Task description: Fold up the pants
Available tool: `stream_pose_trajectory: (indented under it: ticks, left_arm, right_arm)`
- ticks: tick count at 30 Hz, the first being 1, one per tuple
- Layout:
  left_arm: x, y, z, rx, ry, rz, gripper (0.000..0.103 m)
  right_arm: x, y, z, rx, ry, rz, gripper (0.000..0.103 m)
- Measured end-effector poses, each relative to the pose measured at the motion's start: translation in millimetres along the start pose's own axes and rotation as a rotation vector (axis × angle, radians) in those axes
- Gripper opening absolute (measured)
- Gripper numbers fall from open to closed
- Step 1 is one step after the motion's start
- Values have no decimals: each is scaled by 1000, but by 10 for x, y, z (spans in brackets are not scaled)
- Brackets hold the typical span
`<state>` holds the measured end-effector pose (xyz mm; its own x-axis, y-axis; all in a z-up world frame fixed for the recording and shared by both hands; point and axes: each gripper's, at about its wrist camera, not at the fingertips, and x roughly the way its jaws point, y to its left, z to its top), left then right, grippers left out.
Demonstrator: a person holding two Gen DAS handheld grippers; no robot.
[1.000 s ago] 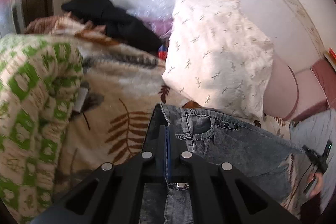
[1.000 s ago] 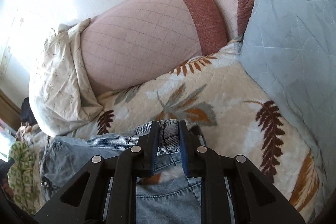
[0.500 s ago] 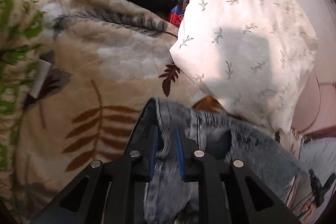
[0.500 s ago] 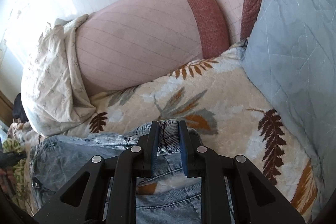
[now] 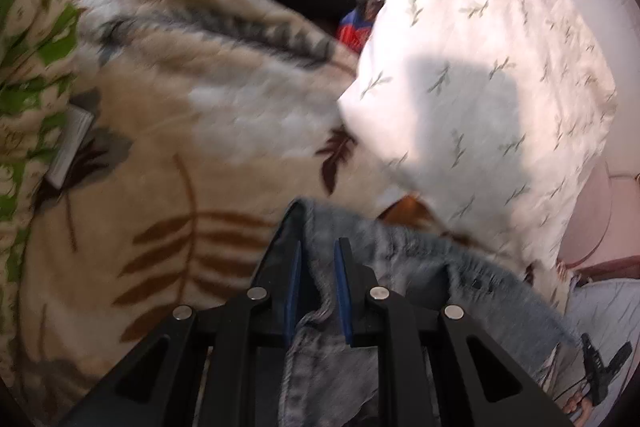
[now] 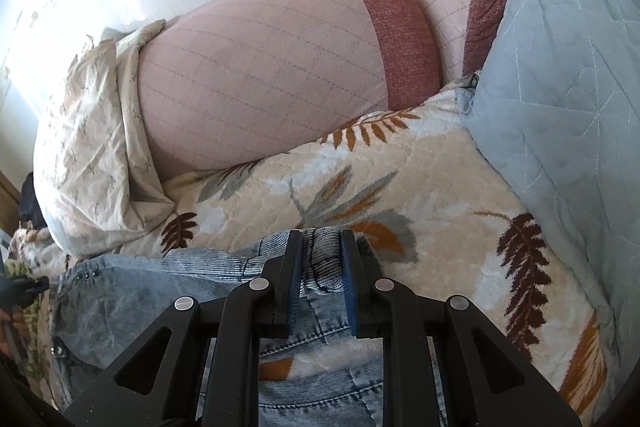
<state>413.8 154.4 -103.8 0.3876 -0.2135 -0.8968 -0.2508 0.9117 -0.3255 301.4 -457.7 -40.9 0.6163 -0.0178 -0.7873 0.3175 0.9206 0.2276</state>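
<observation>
Now, left wrist view: left gripper (image 5: 318,259), pinched thin on the waist edge of the pants (image 5: 420,267) a second ago, has its jaws parted with loose denim between them, not clearly clamped. Picture blurred; leaf-print blanket (image 5: 180,147) and white pillow (image 5: 480,87) loom larger, so this end has been carried forward.

Right wrist view: right gripper (image 6: 318,255) stays clamped on bunched denim of the pants (image 6: 160,291), barely shifted. Fold seems underway, left release likely.

Both wrist views close above the bed, facing the pillows, sharing pants (image 5: 420,267) and blanket (image 6: 400,187)
</observation>
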Motion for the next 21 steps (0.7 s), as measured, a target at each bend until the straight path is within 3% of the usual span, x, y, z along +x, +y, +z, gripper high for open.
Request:
stream_pose_trajectory:
  ticks: [11,12,13,21]
  left_arm:
    - [310,-189,-2,21,24,2,19]
    - [348,-206,29,22,16,6,17]
    - [366,-222,41,31,3,12,5]
    - [102,-262,-27,55,-93,-26,4]
  right_arm:
    - [101,-25,-19,27,6,-9,17]
    - [106,-32,-13,31,6,-7,17]
    - [110,-34,-8,32,5,-7,17]
    - [62,-17,-6,32,-9,-6,17]
